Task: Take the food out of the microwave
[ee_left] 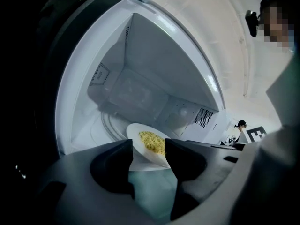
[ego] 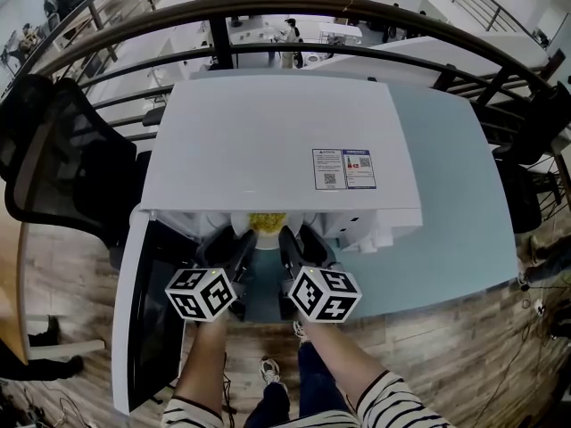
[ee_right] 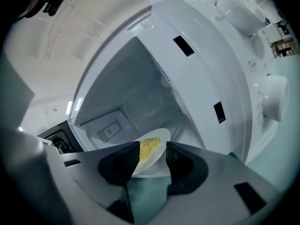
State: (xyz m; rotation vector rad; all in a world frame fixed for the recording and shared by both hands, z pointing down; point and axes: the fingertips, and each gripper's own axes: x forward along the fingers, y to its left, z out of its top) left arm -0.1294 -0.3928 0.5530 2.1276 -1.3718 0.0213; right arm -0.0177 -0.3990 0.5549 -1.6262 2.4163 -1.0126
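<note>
- The white microwave (ego: 277, 141) stands on the pale blue tabletop (ego: 446, 203), its door (ego: 147, 319) swung open to the left.
- A white plate (ego: 265, 236) of yellow food (ego: 265, 222) sits at the near edge of the microwave's mouth, between the two grippers.
- The left gripper (ee_left: 149, 146) is clenched on the plate's left rim (ee_left: 140, 156).
- The right gripper (ee_right: 153, 153) grasps the plate's right rim (ee_right: 158, 137), with the food (ee_right: 149, 149) just beyond its jaws.
</note>
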